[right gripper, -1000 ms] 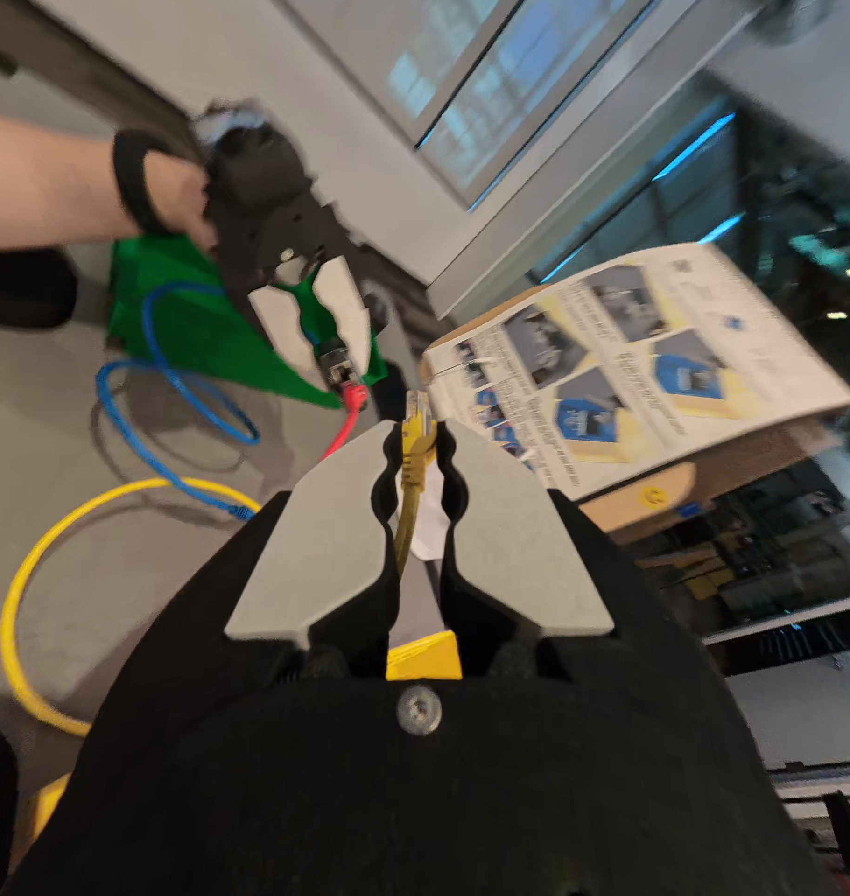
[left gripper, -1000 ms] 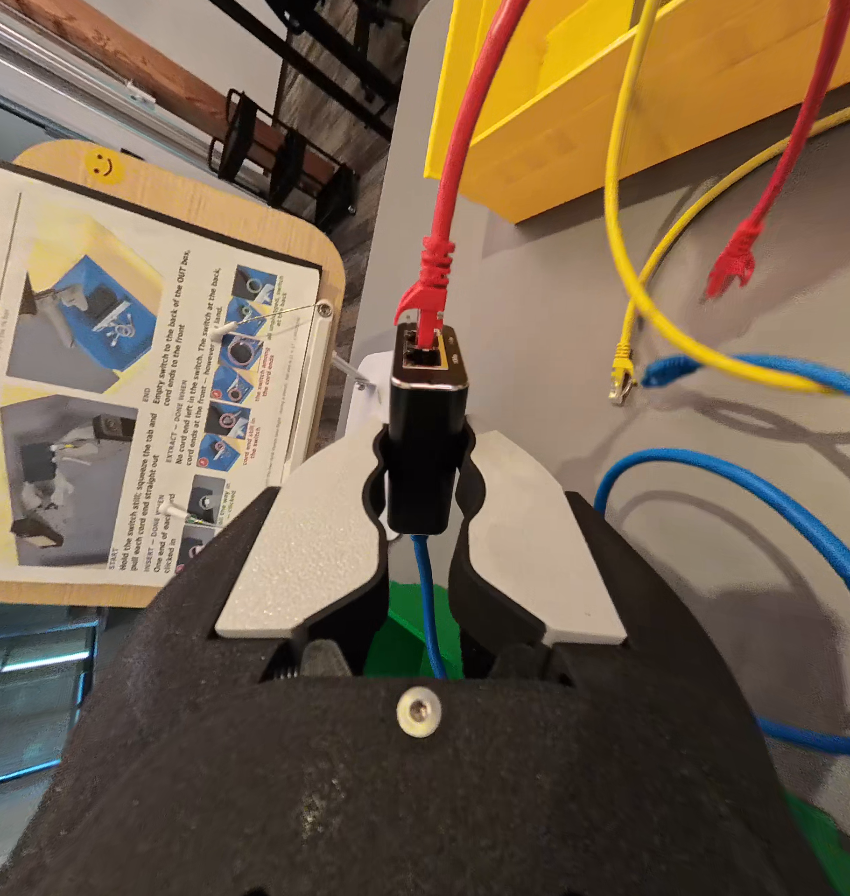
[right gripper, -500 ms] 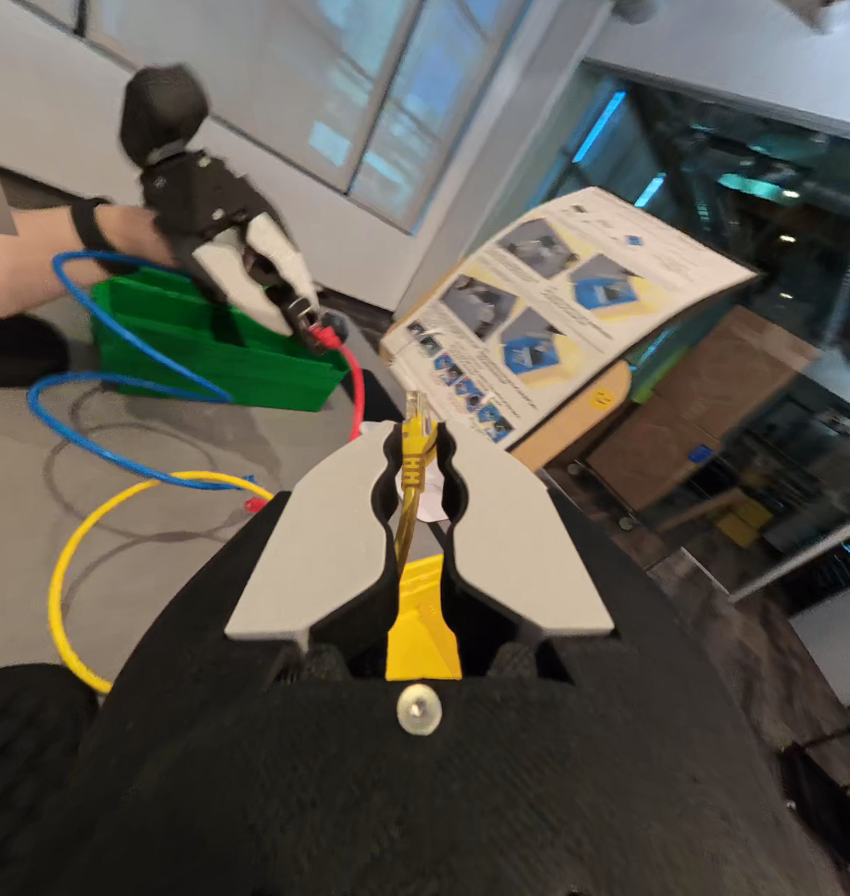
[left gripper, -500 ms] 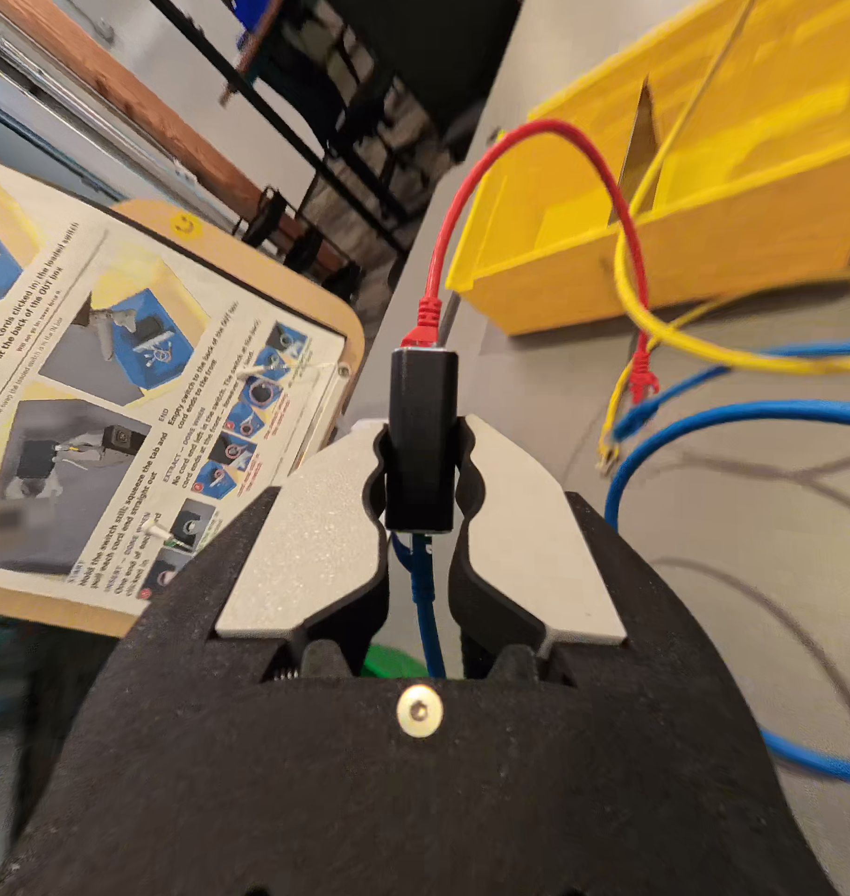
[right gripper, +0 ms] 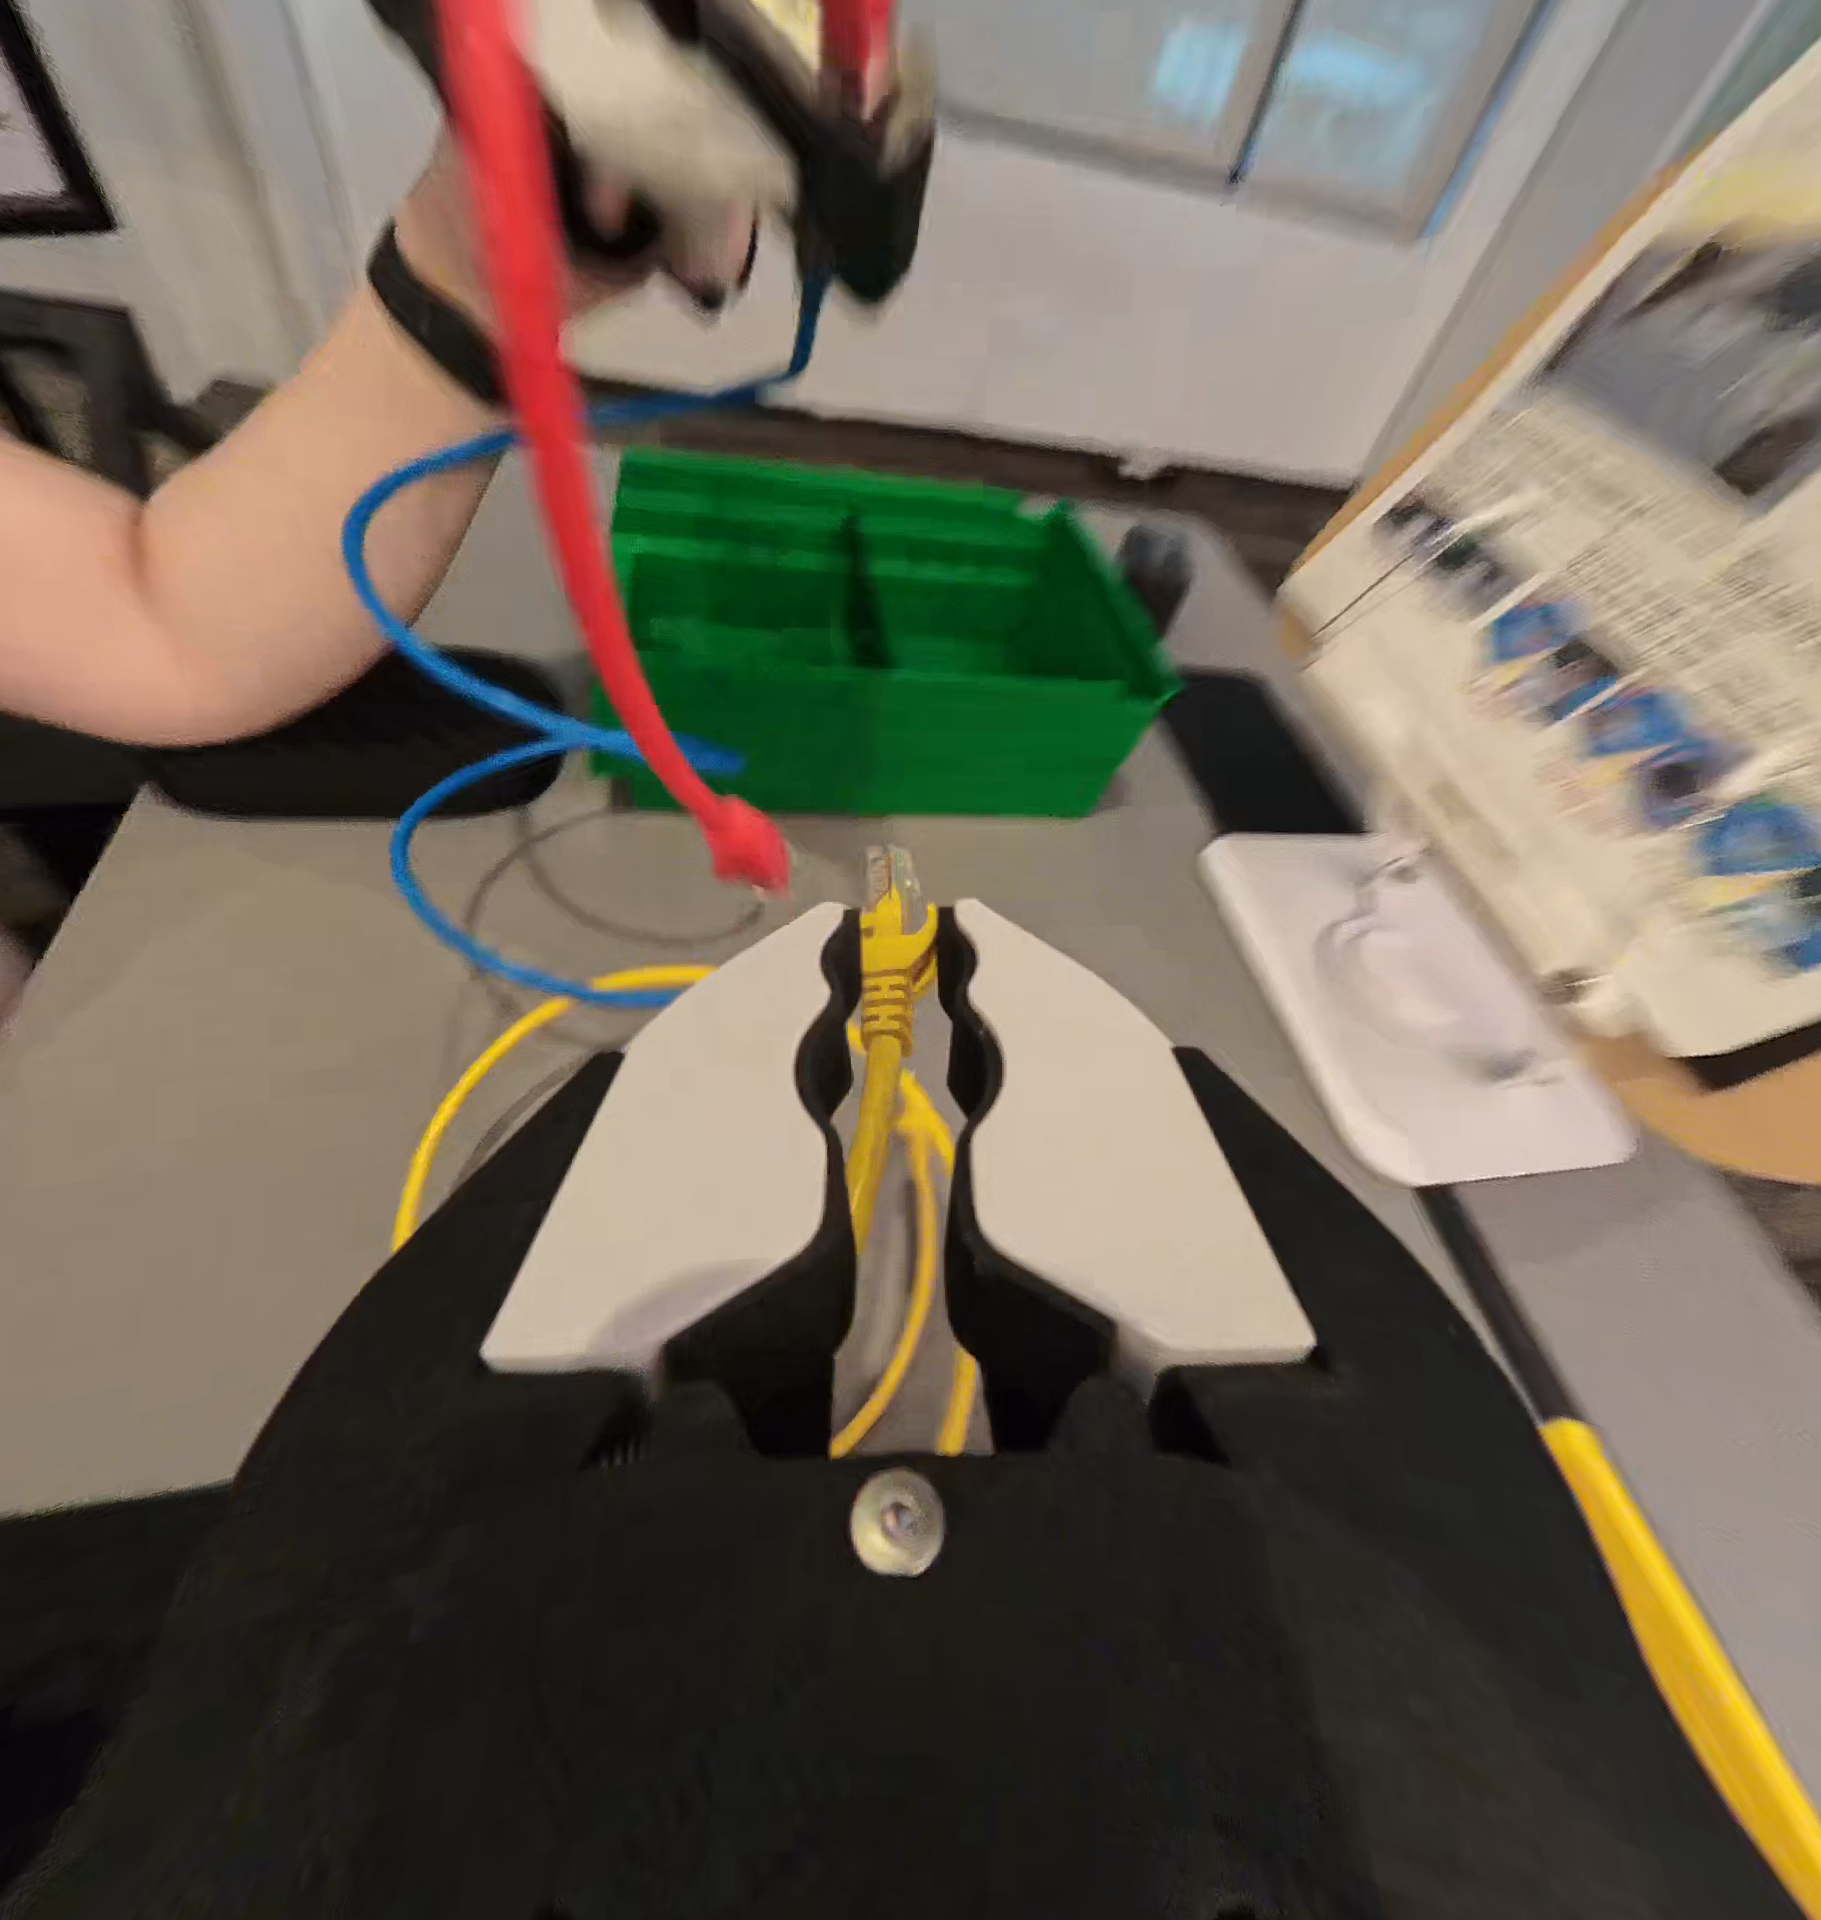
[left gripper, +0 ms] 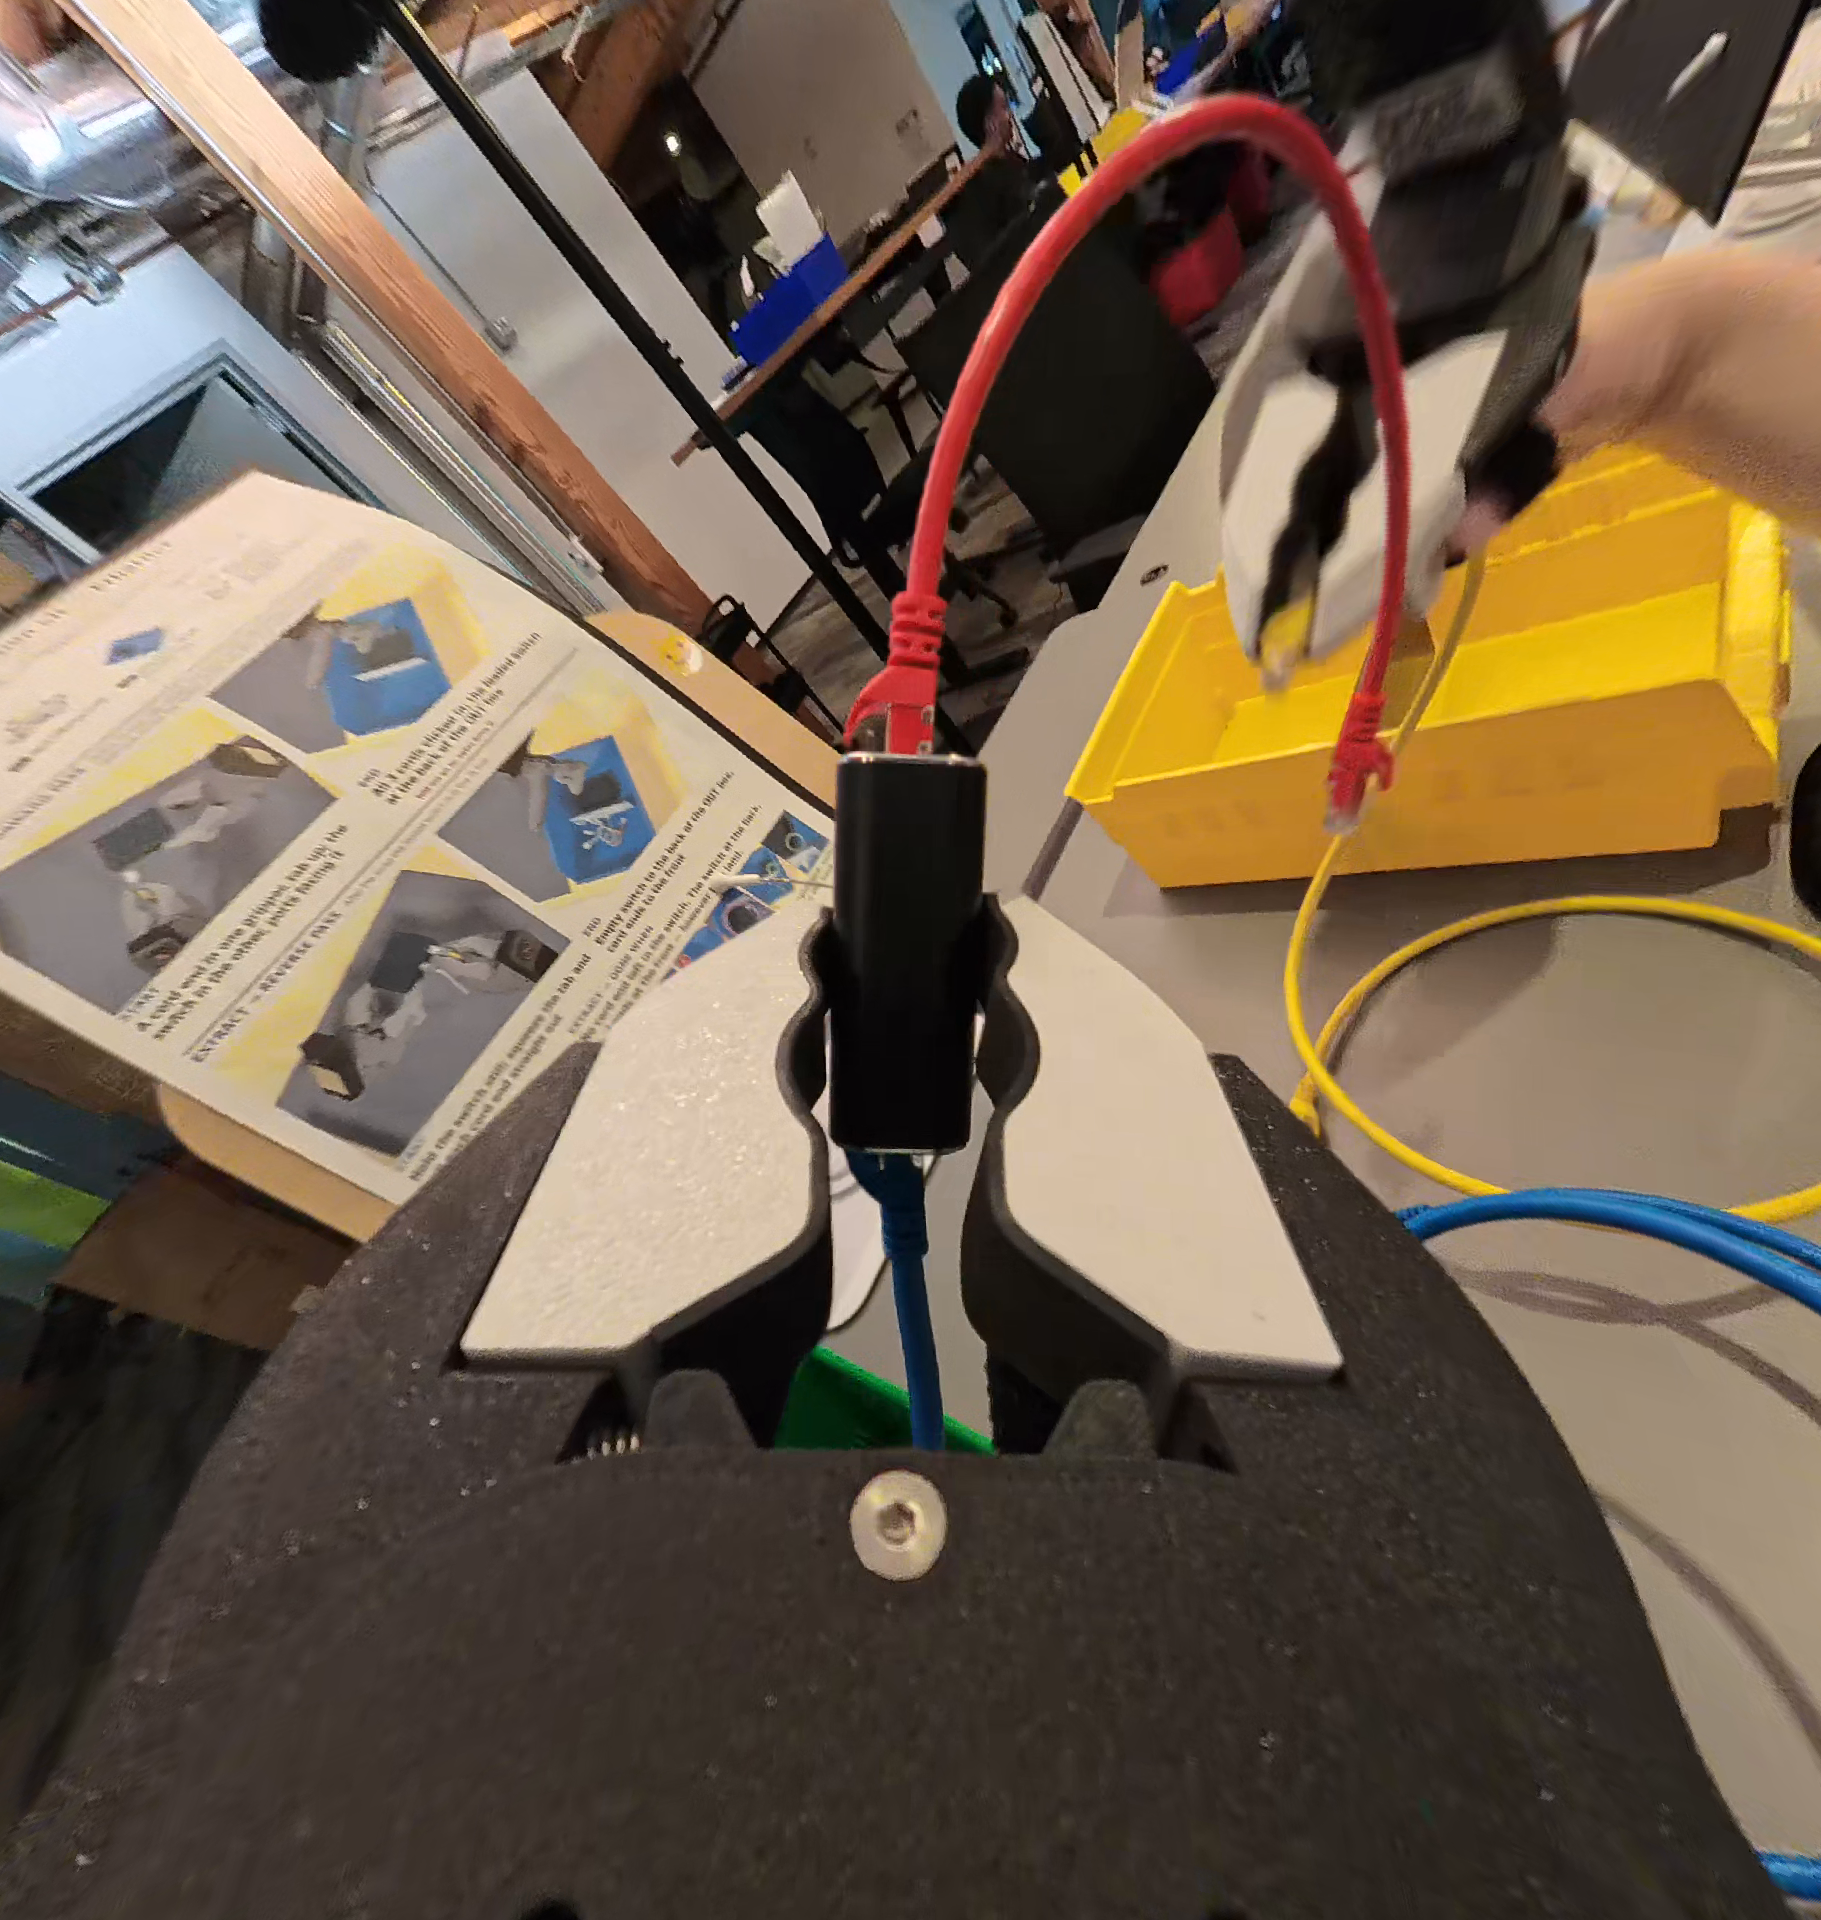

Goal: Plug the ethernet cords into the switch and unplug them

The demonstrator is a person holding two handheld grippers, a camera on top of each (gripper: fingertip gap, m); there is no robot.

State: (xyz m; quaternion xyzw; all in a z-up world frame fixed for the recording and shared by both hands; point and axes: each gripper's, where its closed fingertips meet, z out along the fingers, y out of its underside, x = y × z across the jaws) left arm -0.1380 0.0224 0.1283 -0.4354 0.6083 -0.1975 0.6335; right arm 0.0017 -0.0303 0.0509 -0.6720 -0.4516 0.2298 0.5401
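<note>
My left gripper (left gripper: 908,997) pinches the black switch (left gripper: 908,935), both pads pressed to its sides, at frame centre. A red cord (left gripper: 999,343) is plugged into its far end and arches to the upper right, its loose plug (left gripper: 1358,764) dangling; a blue cord (left gripper: 911,1299) leaves the near end. My right gripper (right gripper: 890,935) clamps the yellow cord (right gripper: 890,997) at its boot, the plug tip poking past the fingertips. Behind it sit the green bin (right gripper: 875,634) and, at right, the instruction sheet (right gripper: 1633,665). In the left view, a yellow bin (left gripper: 1457,727) lies at right on the grey table (left gripper: 1612,1455).
</note>
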